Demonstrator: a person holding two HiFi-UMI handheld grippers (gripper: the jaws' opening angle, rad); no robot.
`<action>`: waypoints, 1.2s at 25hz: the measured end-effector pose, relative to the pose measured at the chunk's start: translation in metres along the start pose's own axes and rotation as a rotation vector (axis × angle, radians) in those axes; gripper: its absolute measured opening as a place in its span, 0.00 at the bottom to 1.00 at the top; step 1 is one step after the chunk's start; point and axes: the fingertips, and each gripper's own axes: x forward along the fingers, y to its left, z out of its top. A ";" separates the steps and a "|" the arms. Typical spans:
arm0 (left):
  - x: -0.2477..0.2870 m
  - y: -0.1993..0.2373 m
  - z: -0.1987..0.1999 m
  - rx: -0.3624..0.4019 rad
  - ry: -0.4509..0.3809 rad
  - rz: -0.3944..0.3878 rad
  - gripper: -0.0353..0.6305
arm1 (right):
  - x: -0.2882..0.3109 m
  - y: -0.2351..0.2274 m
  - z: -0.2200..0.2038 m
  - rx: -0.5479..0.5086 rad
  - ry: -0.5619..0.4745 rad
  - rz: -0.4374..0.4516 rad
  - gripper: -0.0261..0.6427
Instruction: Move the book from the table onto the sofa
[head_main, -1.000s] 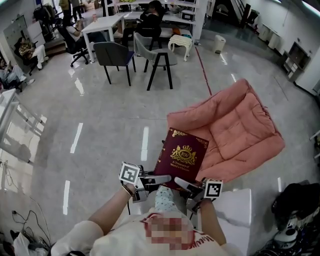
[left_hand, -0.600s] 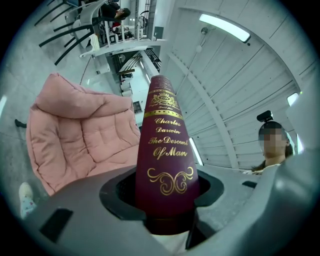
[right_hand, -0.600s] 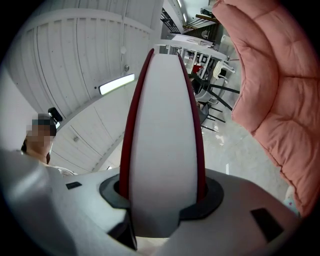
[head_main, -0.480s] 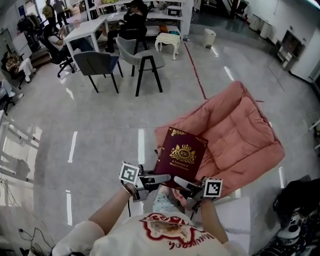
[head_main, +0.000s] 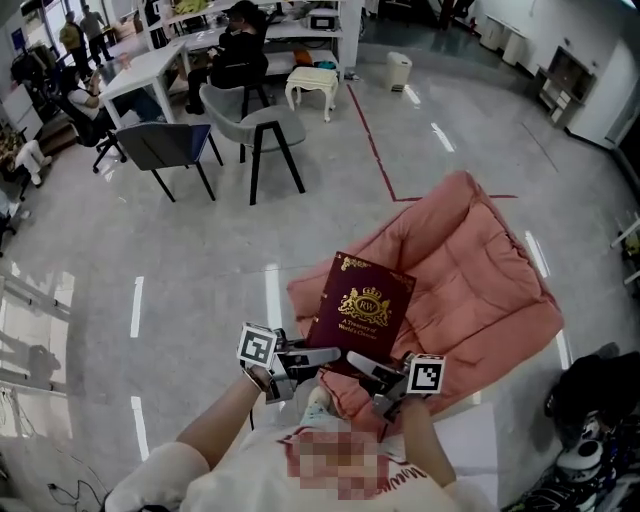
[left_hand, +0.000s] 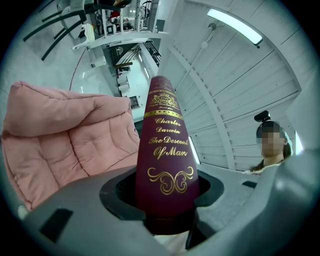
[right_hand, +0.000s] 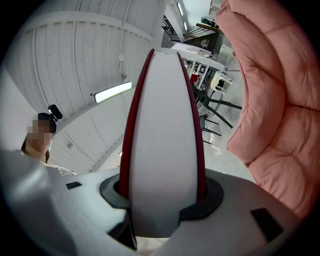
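A maroon book (head_main: 358, 313) with gold print is held in the air in front of me, its cover facing up. My left gripper (head_main: 328, 355) is shut on its spine edge (left_hand: 166, 165), where gold lettering shows. My right gripper (head_main: 358, 361) is shut on the opposite edge, where the white page block (right_hand: 161, 150) fills the right gripper view. The book hangs over the near left corner of the pink cushioned sofa (head_main: 470, 280), which also shows in the left gripper view (left_hand: 60, 135) and the right gripper view (right_hand: 280, 95).
Grey chairs (head_main: 262, 135) and white desks (head_main: 150, 70) with seated people stand at the back left. A white stool (head_main: 312, 85) and a bin (head_main: 398, 68) lie beyond. A white table edge (head_main: 500, 440) is at my lower right, dark bags (head_main: 595, 385) beside it.
I have moved toward the sofa with the book held in both grippers. The sofa now lies under the book's far end, and the chairs have slid left and nearer.
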 end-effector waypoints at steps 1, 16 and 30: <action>-0.001 0.005 0.000 -0.002 0.011 -0.002 0.40 | 0.001 -0.003 0.000 0.002 -0.011 -0.002 0.37; 0.083 0.033 0.039 -0.088 0.327 -0.147 0.40 | -0.055 -0.032 0.068 0.000 -0.337 -0.181 0.37; 0.118 0.048 0.072 -0.151 0.660 -0.266 0.40 | -0.068 -0.047 0.109 -0.016 -0.665 -0.307 0.37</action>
